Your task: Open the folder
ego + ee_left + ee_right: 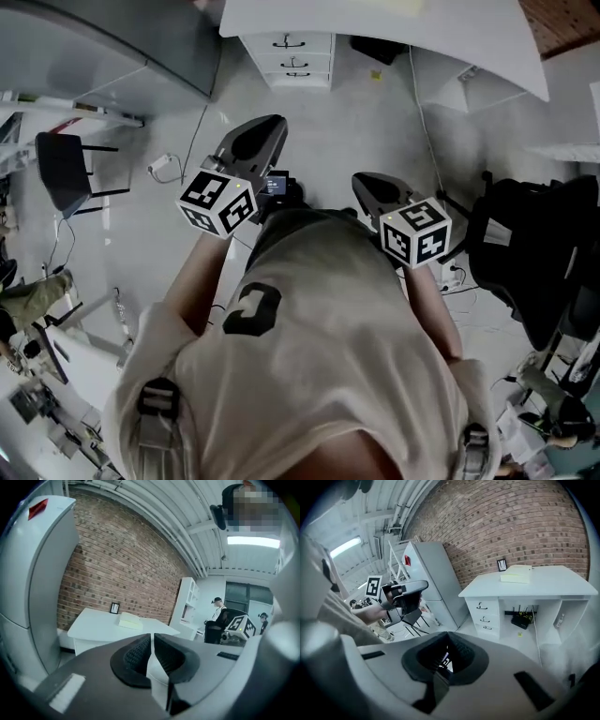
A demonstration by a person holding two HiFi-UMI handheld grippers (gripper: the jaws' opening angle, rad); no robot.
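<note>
Well back from white drawer-fitted table (pixel 548 588), holding left hand-held gripper (pixel 152 644) and right hand-held gripper (pixel 447 645) aloft, both pressed together and empty, facing pale yellow flat folder (pixel 516 573) lying on that table beside red brick wall (pixel 511 522).

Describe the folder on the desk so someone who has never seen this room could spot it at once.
Find the brick wall; in front of it stands a white desk with three drawers. On its top, near the wall, the folder lies flat. It is the pale yellow slab, unlike the small dark picture frame standing upright beside it.
</note>
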